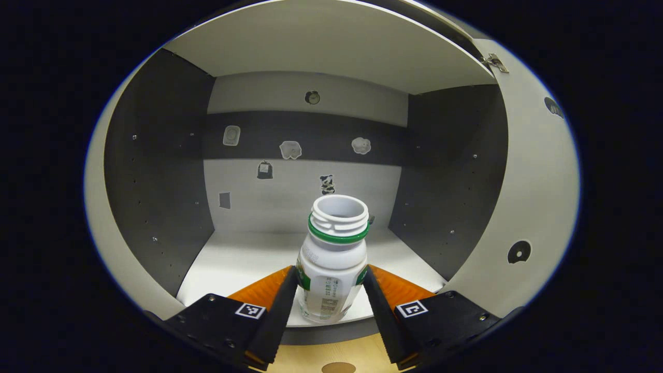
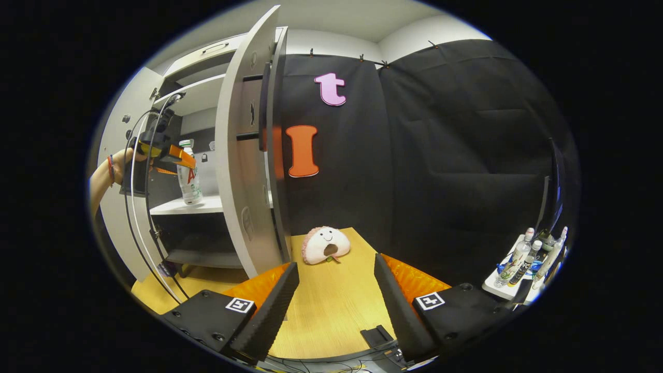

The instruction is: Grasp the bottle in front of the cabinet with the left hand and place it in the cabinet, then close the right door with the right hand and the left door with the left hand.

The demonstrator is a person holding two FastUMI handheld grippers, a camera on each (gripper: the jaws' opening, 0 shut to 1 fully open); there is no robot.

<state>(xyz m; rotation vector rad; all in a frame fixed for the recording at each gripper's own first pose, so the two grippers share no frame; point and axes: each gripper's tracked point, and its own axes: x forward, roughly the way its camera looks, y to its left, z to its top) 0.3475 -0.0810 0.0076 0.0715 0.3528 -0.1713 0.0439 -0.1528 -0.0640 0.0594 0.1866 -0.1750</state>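
A white bottle with a green neck ring and an open mouth stands upright between the fingers of my left gripper, which is shut on its body. Its base is at the front edge of the cabinet shelf; I cannot tell whether it rests there. The right gripper view has the same bottle held by the left gripper over the shelf, with a hand behind it. Both doors stand open: right door, left door. My right gripper hangs open over the wooden table.
Small stickers dot the cabinet's back wall. A plush toy with a smiling face lies on the table beside the right door. A white tray with several bottles sits at the far right. Cables hang from the left gripper.
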